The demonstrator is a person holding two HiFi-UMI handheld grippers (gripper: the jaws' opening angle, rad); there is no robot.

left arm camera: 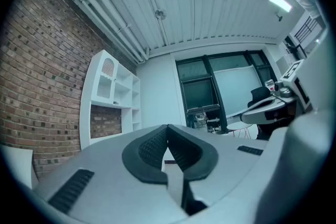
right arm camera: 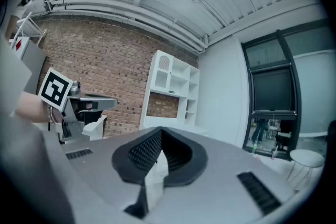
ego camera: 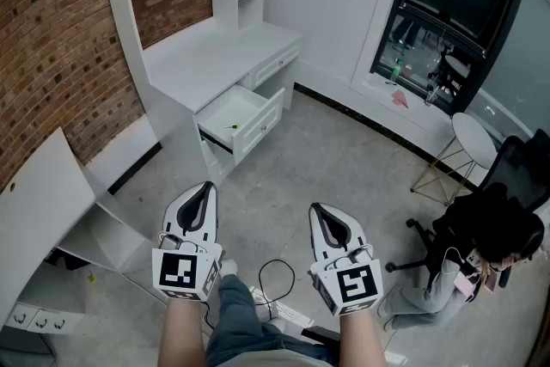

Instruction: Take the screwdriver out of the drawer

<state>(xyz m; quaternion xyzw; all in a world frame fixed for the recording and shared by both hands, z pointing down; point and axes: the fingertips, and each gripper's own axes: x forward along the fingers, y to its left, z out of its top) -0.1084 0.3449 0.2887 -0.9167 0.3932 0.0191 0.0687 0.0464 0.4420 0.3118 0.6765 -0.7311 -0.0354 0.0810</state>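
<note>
The white desk drawer point(ego camera: 243, 121) stands pulled open, and a small thin screwdriver point(ego camera: 230, 127) with a yellowish tip lies inside on its floor. Both grippers are held level over the grey floor, well short of the drawer. My left gripper point(ego camera: 204, 187) is shut with its jaw tips together and nothing between them, as the left gripper view point(left arm camera: 167, 127) also shows. My right gripper point(ego camera: 316, 209) is shut and empty too, its dark pads meeting at the tip point(right arm camera: 160, 130). The drawer does not show in either gripper view.
A white desk point(ego camera: 215, 56) with a shelf unit stands against the brick wall point(ego camera: 51, 56). A white panel point(ego camera: 39, 202) leans at the left. A seated person point(ego camera: 481, 258), a round side table point(ego camera: 473, 142) and a floor cable point(ego camera: 275, 275) are at the right and front.
</note>
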